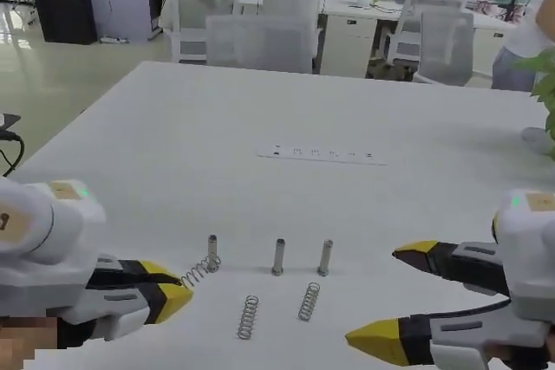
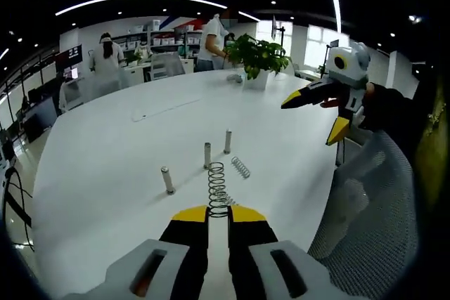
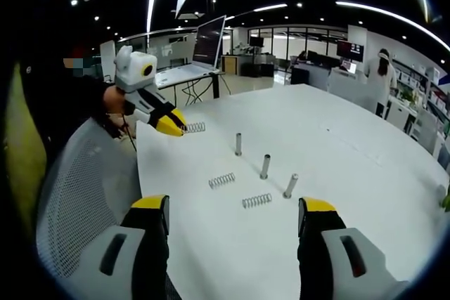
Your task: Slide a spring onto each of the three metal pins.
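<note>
Yellow-tipped left tool (image 1: 184,288) sits nearest, bottom left in the head view. Its jaws are together, clamped on the end of one spring (image 1: 199,270). The spring pokes forward, free end near the leftmost pin (image 1: 212,251) and not on it. Right tool (image 1: 386,296) is bottom right, jaws wide apart with nothing between them.

Next out, the left loose spring (image 1: 249,316) and right loose spring (image 1: 309,301) lie flat on the white worktop (image 1: 173,171), just in front of the pins. Middle pin (image 1: 278,256) and right pin (image 1: 325,257) stand upright in a row with the leftmost, all three bare.

Progress, as judged: zero of three done. The first spring is in hand and not threaded; two more are left to pick up.

Farther back, a thin strip (image 1: 316,153) on the worktop has small marks, too small to read. No readable brand or label anywhere. Chairs (image 1: 260,41) stand past the far edge.
</note>
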Tool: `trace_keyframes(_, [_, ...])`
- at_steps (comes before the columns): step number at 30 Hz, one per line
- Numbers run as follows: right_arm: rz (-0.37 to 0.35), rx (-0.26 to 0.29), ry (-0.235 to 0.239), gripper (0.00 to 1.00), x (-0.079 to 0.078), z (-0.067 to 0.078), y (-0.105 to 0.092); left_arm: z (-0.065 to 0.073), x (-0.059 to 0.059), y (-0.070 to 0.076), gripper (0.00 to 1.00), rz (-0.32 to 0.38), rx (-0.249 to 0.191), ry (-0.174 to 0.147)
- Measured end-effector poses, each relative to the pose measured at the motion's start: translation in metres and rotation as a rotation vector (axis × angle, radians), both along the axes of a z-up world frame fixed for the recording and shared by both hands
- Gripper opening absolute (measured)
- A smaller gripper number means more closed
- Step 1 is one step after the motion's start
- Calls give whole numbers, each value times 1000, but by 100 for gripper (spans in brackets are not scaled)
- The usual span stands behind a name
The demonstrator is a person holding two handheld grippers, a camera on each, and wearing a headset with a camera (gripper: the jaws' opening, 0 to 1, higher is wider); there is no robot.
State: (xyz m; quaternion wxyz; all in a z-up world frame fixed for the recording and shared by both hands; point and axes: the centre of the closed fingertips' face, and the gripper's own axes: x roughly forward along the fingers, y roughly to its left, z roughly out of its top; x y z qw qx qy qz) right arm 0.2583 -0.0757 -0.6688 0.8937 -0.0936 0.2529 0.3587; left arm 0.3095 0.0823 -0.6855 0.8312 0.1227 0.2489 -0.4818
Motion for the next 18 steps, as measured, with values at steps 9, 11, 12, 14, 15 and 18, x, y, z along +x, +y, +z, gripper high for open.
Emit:
trace_keyframes(9, [33,6,-12,72,2,8,9,10,-10,-17,2,-74,-22,-20])
trace_keyframes(11, [42,6,-16,71,3,10,10,10,-11,-19,2,-83,-21,-21])
trace_keyframes(12, [44,7,-16,71,4,11,11,11,-12,-22,2,-93,-22,-24])
trace_keyframes(14, [54,4,-18,70,4,12,13,12,-13,-25,2,-106,-22,-26])
trace_keyframes(15, [59,6,-18,69,5,13,14,12,-14,-27,2,-114,-23,-27])
trace_keyframes(18, [71,11,-22,68,6,16,17,14,-17,-31,2,-137,-23,-34])
